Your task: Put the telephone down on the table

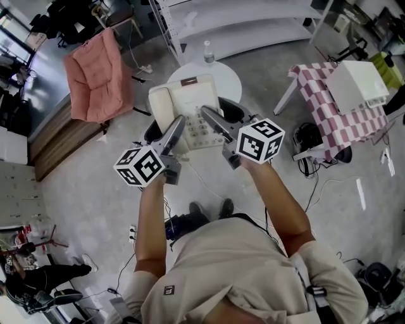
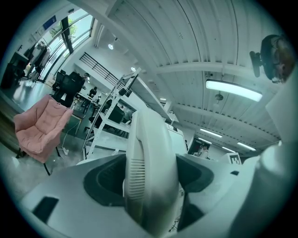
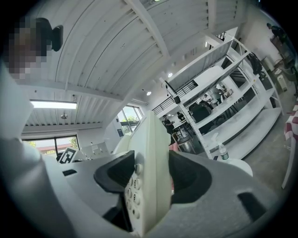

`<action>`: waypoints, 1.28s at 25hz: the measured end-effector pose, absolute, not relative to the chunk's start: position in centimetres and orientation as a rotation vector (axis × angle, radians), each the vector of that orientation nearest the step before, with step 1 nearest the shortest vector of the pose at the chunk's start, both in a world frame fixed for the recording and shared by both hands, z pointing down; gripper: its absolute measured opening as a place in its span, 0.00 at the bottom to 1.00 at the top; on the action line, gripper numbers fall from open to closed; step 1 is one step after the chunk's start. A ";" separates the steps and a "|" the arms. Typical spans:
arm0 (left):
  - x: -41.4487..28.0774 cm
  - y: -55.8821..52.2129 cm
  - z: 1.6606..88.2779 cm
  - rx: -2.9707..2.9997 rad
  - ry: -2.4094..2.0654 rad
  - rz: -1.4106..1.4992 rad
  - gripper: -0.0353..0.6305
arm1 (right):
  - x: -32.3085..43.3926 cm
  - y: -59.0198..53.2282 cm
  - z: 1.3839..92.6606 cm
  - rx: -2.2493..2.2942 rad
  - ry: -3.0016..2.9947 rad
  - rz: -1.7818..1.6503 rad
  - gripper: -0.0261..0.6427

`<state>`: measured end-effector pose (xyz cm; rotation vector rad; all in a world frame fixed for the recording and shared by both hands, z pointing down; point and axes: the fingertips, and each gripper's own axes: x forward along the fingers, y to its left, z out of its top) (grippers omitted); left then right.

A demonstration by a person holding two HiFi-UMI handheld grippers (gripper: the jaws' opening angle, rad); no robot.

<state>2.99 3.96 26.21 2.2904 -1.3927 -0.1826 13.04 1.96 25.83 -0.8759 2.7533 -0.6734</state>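
Note:
A cream desk telephone (image 1: 186,111) with handset and keypad is held in the air between both grippers, above a round white table (image 1: 221,76). My left gripper (image 1: 178,126) is shut on its left side, where the handset (image 2: 149,172) fills the jaws. My right gripper (image 1: 209,117) is shut on its right edge by the keypad (image 3: 132,195). The phone tilts up towards the ceiling in both gripper views.
A water bottle (image 1: 208,52) stands on the far side of the round table. A pink armchair (image 1: 95,73) is at the left, white shelving (image 1: 253,19) behind, a checkered-cloth table with a white box (image 1: 354,85) at the right. Cables lie on the floor.

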 end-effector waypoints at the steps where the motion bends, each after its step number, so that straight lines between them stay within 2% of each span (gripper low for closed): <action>1: 3.2 3.6 26.1 2.297 -1.389 -0.179 0.53 | 13.3 1.7 25.8 -0.882 2.747 -0.676 0.35; 32: -1.3 -15.1 26.3 2.452 -1.042 -0.132 0.53 | 9.0 -14.1 25.7 -1.253 2.591 -0.630 0.35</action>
